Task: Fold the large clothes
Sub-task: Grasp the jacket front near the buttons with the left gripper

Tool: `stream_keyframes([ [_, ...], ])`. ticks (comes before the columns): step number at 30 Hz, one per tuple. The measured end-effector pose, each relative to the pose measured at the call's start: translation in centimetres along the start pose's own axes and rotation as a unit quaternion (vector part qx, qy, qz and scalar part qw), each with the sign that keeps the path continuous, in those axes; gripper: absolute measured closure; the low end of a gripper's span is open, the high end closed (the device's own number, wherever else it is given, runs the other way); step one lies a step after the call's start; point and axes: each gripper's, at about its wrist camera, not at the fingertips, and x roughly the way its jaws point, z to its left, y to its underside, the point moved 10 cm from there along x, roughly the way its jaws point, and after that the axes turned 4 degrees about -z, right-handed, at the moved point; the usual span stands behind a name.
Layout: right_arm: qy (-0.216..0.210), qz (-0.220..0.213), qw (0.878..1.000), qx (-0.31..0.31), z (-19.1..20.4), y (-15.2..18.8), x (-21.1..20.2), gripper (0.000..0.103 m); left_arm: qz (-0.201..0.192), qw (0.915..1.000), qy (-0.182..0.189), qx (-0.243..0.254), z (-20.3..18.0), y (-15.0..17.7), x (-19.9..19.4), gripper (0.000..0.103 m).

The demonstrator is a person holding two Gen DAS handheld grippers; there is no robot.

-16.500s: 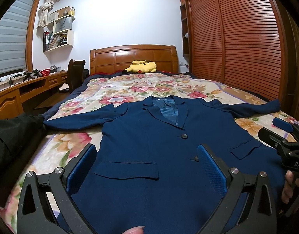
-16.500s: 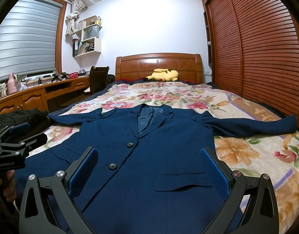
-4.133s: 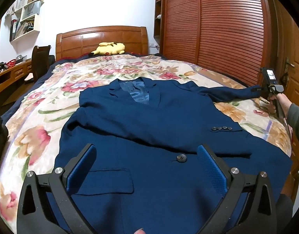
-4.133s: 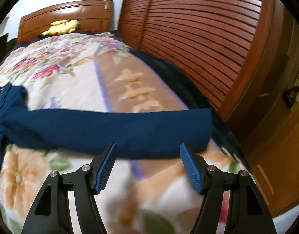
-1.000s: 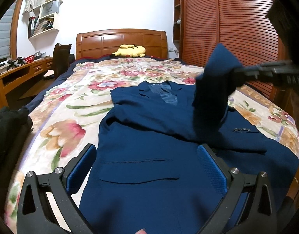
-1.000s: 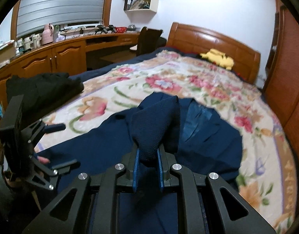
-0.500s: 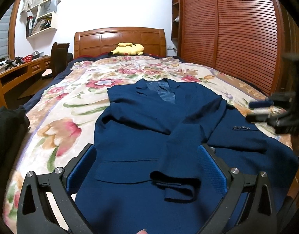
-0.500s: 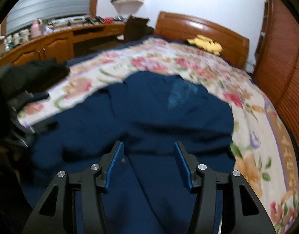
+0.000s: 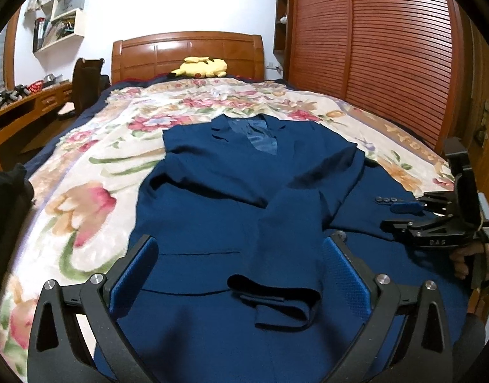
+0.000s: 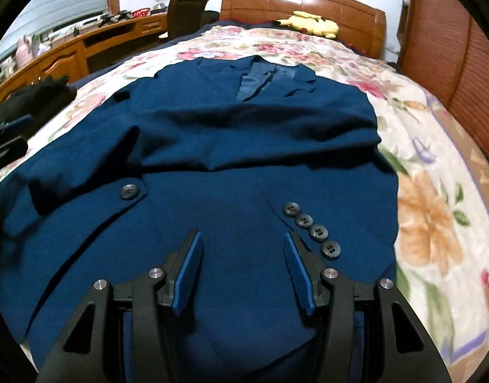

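Observation:
A navy blue suit jacket lies face up on the floral bedspread, collar toward the headboard. Both sleeves are folded across its front; one sleeve ends in a rumpled cuff near the hem, the other shows its cuff buttons. My left gripper is open and empty, low over the hem. My right gripper is open and empty just above the jacket beside the cuff buttons; it also shows at the right edge of the left wrist view.
A yellow plush toy lies by the wooden headboard. A slatted wooden wardrobe runs along the right. A desk and a dark chair stand at the left. Dark clothes lie at the bed's left edge.
My right gripper carried the right sleeve across the jacket, let it go and opened. It has since dropped back low toward the hem. The left gripper has barely moved.

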Motion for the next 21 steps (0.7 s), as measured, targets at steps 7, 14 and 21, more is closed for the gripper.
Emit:
stream_keyframes([
  [7,-0.007,-0.009,1.0,0.013,0.5,-0.3,1.5,0.048,0.041,0.9991,0.009,-0.008,-0.1,1.6,1.4,0.045],
  [14,-0.014,-0.003,1.0,0.024,0.0,0.0,2.5,0.048,0.074,0.997,0.025,0.0,-1.0,3.0,2.2,0.072],
  [21,-0.008,-0.027,0.998,0.05,-1.0,0.9,-0.6,0.058,0.047,0.9977,0.021,0.043,-2.8,2.5,0.9,0.098],
])
